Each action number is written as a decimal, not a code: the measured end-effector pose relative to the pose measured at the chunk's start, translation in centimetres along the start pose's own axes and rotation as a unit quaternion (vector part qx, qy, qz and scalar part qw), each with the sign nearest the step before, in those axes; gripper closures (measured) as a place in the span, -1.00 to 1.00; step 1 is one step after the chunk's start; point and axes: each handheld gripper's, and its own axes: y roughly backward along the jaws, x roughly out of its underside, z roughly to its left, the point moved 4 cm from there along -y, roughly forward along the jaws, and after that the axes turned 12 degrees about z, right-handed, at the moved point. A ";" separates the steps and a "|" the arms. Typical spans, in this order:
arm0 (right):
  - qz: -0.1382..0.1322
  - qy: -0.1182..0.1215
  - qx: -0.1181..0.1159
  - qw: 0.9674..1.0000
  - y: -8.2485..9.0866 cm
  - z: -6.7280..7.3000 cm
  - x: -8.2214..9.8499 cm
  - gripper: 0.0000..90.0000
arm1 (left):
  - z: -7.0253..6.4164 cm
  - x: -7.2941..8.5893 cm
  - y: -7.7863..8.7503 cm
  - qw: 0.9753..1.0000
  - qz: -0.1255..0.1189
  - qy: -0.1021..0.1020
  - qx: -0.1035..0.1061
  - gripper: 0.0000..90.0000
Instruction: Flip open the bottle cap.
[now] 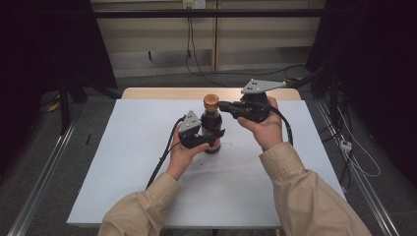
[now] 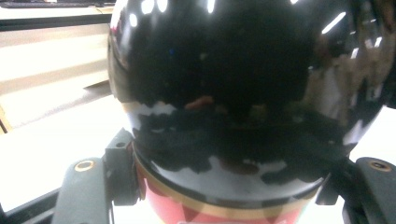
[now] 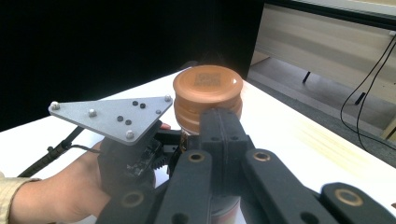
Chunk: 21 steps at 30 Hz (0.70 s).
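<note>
A dark glossy bottle [image 1: 212,123] with a brown-orange cap [image 1: 211,101] stands upright near the middle of the white table [image 1: 147,172]. My left gripper [image 1: 212,140] is shut on the bottle's lower body. In the left gripper view the bottle [image 2: 233,93] bulges between the jaws, with a gold band and red label below. My right gripper [image 1: 223,104] reaches in from the right at cap height. Its jaws are pressed together with nothing between them, tips against the side of the cap [image 3: 208,86], seen over the right gripper [image 3: 219,121].
Both forearms in tan sleeves [image 1: 305,196] come in from the front edge. The left gripper's grey plate [image 3: 112,116] sits close beside the bottle. Cables [image 1: 162,162] trail over the table. A wooden edge [image 1: 162,92] borders the far side, with metal rails [image 1: 44,167] alongside.
</note>
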 end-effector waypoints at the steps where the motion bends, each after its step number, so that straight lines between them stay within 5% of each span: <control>1: 0.000 0.002 0.001 1.000 0.0 0.0 0.0 1.00 | 0.0 0.0 0.0 1.000 -0.001 0.001 -0.001 -0.33; 21: 0.015 0.011 0.011 1.000 -0.1 0.2 -0.6 1.00 | -0.1 0.2 0.0 1.000 0.001 0.005 -0.004 -0.30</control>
